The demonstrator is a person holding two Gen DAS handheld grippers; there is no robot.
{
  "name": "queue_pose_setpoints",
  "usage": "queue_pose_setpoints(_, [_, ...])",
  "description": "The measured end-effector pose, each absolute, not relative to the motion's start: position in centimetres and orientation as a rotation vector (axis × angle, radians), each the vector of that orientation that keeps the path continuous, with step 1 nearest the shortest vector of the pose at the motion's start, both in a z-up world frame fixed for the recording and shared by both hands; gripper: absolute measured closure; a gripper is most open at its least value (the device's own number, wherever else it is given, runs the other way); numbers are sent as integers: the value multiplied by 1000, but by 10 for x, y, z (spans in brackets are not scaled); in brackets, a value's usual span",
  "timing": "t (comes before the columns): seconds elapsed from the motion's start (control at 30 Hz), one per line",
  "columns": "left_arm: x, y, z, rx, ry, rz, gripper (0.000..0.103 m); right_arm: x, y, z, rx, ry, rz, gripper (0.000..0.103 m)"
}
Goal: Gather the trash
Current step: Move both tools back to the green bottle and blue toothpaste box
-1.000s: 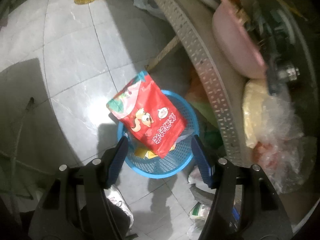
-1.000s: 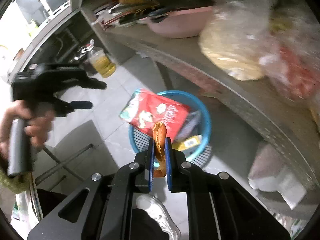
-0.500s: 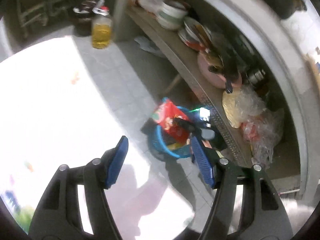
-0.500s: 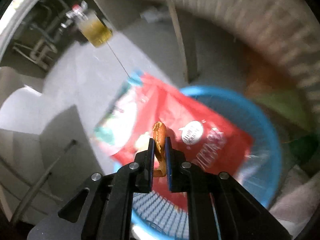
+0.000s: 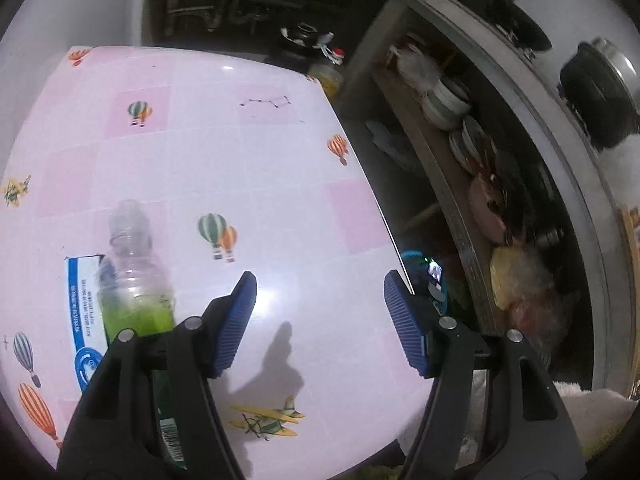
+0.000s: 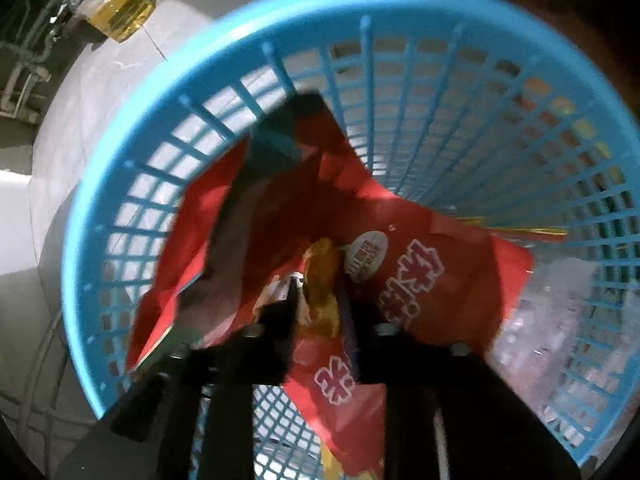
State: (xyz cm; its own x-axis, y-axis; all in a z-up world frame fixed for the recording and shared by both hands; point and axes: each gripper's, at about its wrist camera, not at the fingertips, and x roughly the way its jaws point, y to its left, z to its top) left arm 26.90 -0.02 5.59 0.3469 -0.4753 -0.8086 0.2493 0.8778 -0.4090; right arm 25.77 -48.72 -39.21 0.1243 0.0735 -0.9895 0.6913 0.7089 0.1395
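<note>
Your blue lattice basket (image 6: 120,184) holds a crumpled red snack bag (image 6: 432,280). Your right gripper (image 6: 320,300) has just been opening, an orange scrap (image 6: 320,276) between its jaws; your left gripper (image 5: 318,320) gapes empty.

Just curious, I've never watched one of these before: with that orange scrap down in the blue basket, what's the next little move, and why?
Probably open the right tongs a bit wider and lift away. They have just been opening, yet the orange scrap sits between them, low inside the blue basket on the red snack bag. More gap should let it drop.
</note>
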Motion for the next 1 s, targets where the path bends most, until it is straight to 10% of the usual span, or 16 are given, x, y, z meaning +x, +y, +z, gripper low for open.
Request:
queue_pose_setpoints(0.47, [238,22,75,-248,997,-497,41,197,-461,-254,634,1174,-479,51])
queue_pose_setpoints(1.0, [198,53,91,-235,870,-456,30,108,-335,-27,360,949,-466,13])
